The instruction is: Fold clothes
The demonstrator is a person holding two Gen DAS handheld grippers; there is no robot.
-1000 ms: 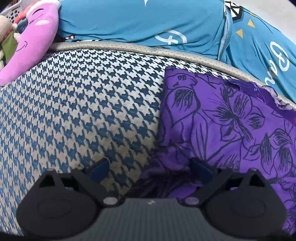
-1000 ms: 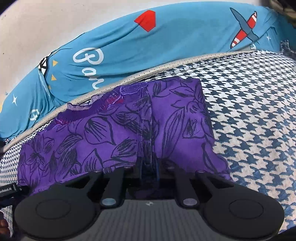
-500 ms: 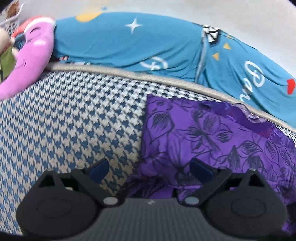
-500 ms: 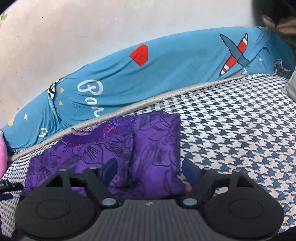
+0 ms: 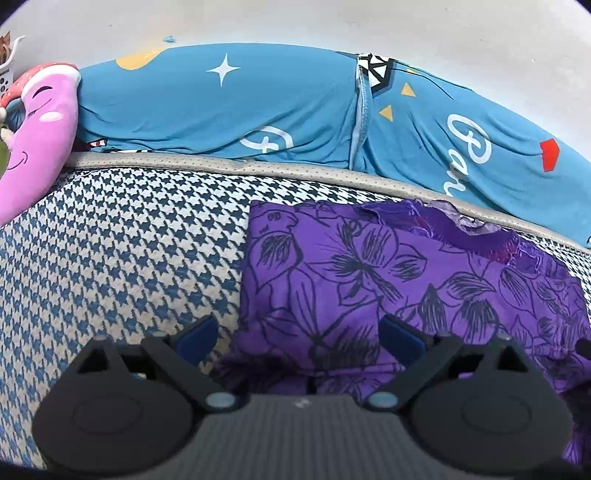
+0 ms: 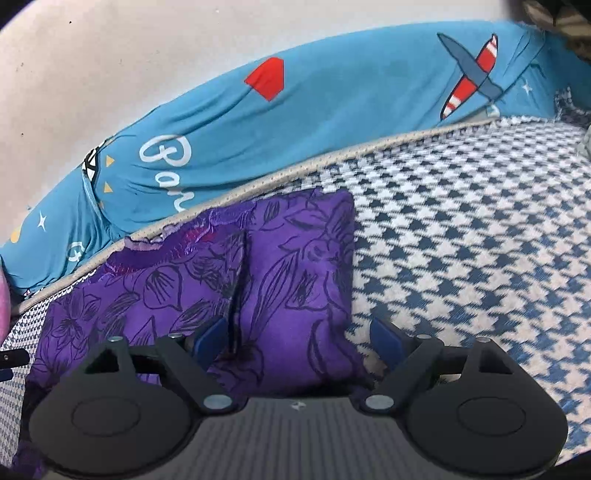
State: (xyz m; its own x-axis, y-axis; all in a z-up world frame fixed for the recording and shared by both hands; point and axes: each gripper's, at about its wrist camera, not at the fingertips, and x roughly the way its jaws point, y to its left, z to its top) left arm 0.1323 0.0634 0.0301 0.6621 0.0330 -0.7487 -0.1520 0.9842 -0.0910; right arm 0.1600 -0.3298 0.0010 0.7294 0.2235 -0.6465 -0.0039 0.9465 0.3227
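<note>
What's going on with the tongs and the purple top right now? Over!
Left tongs open, right tongs open, nothing held. Purple floral top lies folded on the houndstooth cover. Nothing blocking it.

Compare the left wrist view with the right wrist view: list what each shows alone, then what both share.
Left wrist only: the pink plush toy, a white star print and the open left gripper.

Right wrist only: a red-striped plane print and the open right gripper.

Both: the purple floral garment lying on the houndstooth bed surface, the blue pillows and the wall.
</note>
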